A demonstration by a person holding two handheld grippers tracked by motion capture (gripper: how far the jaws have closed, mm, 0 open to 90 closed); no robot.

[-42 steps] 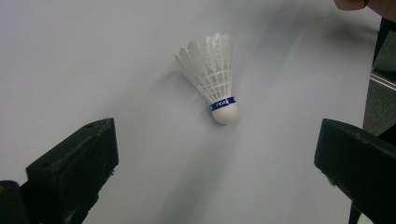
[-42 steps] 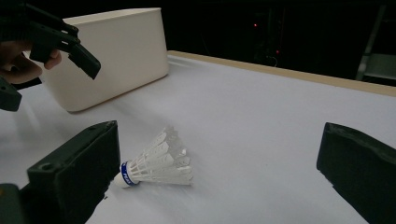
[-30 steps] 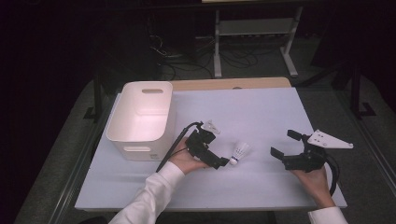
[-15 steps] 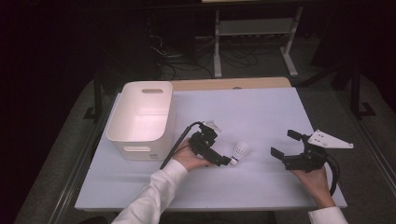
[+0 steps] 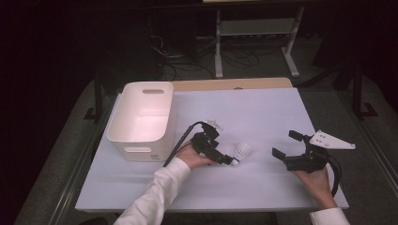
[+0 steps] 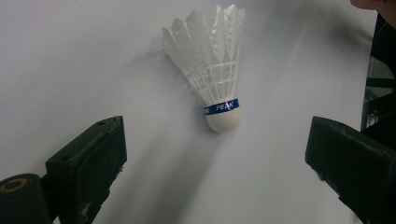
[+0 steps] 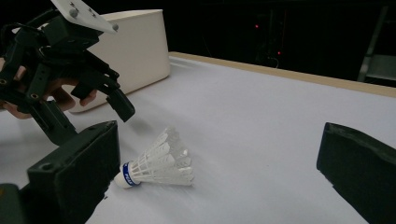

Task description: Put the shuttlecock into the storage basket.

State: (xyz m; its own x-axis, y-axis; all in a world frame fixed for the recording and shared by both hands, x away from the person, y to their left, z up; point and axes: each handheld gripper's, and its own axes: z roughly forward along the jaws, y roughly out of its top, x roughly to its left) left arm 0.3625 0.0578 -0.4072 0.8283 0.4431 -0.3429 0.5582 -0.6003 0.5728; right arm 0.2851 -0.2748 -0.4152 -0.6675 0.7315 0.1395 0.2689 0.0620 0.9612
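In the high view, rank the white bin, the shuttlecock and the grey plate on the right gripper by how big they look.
1. Bin, by far the largest.
2. Grey plate.
3. Shuttlecock, smallest.

The left claw [image 5: 230, 161] hides the shuttlecock's [image 5: 242, 152] cork tip in the high view; the bin's [image 7: 135, 46] left side is cut off behind it.

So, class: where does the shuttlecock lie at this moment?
In the high view the shuttlecock lies on its side on the white table, just right of the left gripper and left of the right gripper, not yet touched.
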